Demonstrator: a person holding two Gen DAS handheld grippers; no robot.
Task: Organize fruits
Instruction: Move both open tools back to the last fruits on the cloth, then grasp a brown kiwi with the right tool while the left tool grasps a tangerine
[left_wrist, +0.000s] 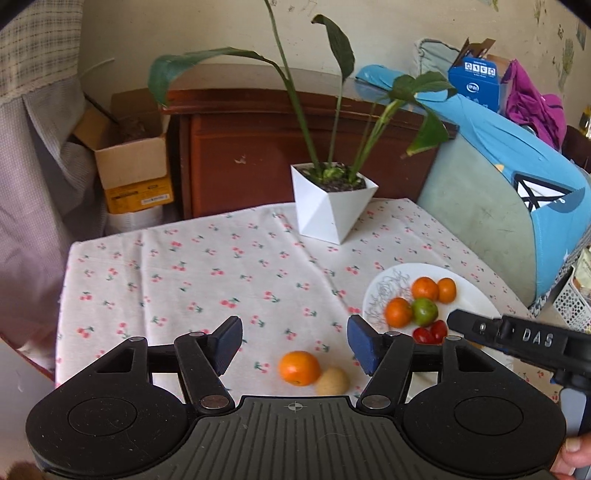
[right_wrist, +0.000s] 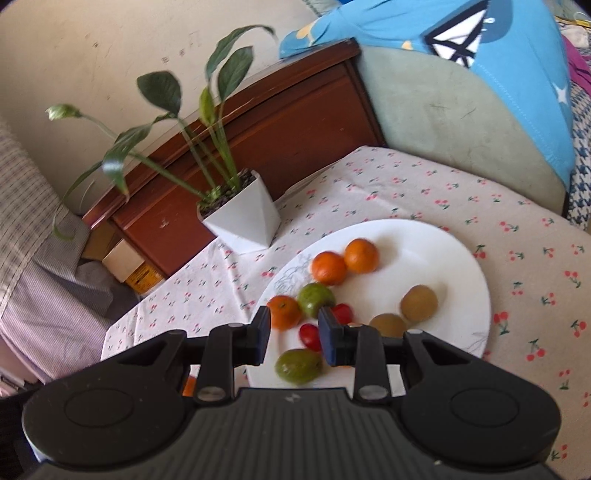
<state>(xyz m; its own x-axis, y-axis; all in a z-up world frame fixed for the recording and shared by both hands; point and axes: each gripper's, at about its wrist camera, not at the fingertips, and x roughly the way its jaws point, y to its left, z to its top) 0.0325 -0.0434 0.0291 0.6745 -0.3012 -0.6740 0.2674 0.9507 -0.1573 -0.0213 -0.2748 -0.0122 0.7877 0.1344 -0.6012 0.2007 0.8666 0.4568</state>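
Note:
A white plate (right_wrist: 443, 251) on the cherry-print cloth holds several fruits: oranges (right_wrist: 328, 267), a green fruit (right_wrist: 316, 300), red cherry tomatoes (right_wrist: 310, 336), two brown kiwis (right_wrist: 419, 303) and a second green fruit (right_wrist: 298, 365) near its front rim. My right gripper (right_wrist: 293, 332) is open and empty, hovering just above this front green fruit. My left gripper (left_wrist: 293, 341) is wide open over the cloth, above a loose orange (left_wrist: 299, 368) and a pale yellow fruit (left_wrist: 332, 381). The plate (left_wrist: 469, 291) shows to the right in the left wrist view, with the right gripper's body (left_wrist: 517, 336) over it.
A white angular pot with a leafy plant (left_wrist: 332, 201) stands at the table's far edge. Behind are a red-brown wooden cabinet (left_wrist: 258, 147) and a cardboard box (left_wrist: 133, 162). A cushion with blue cloth (left_wrist: 517, 184) borders the right side.

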